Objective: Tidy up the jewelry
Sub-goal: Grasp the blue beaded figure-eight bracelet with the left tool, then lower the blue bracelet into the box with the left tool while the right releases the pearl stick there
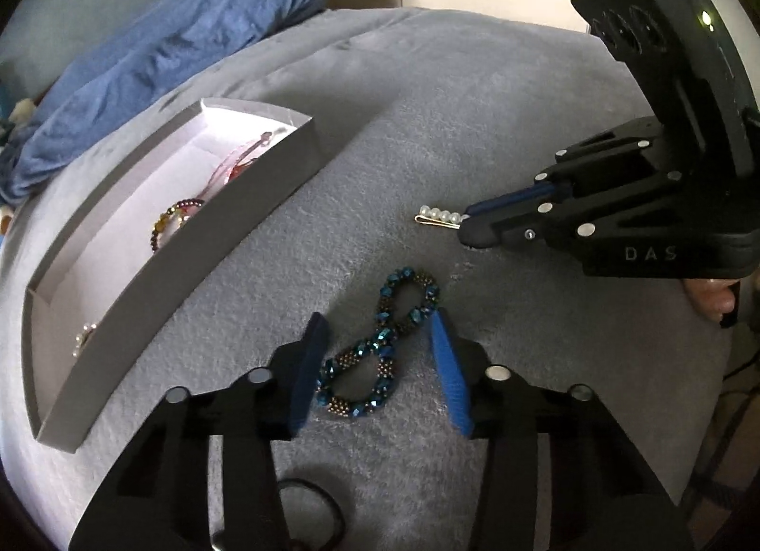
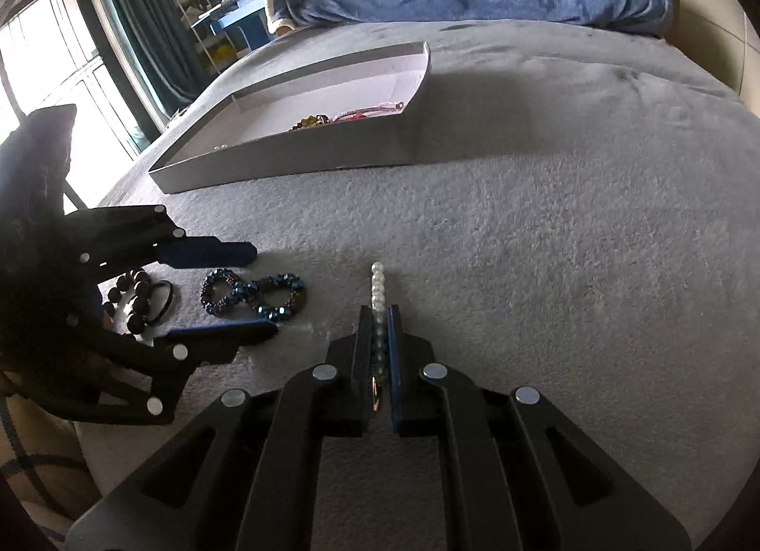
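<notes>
1. The twisted blue beaded bracelet (image 1: 380,351) is straddled on the grey blanket (image 1: 522,123) by the left gripper (image 1: 380,370), pads apart.
2. The gold pearl-studded hair clip (image 2: 377,299) is pinched by the right gripper (image 2: 378,327), near the shallow grey cardboard tray (image 2: 294,161).

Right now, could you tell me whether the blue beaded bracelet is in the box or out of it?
Out. The blue bracelet lies twisted on the grey blanket beside the box, between the left tongs' pads.

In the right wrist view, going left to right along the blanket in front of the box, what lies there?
Dark bead bracelet → black hair tie → blue beaded bracelet, twisted into a figure eight → pearl hair clip, clamped in the right gripper.
</notes>
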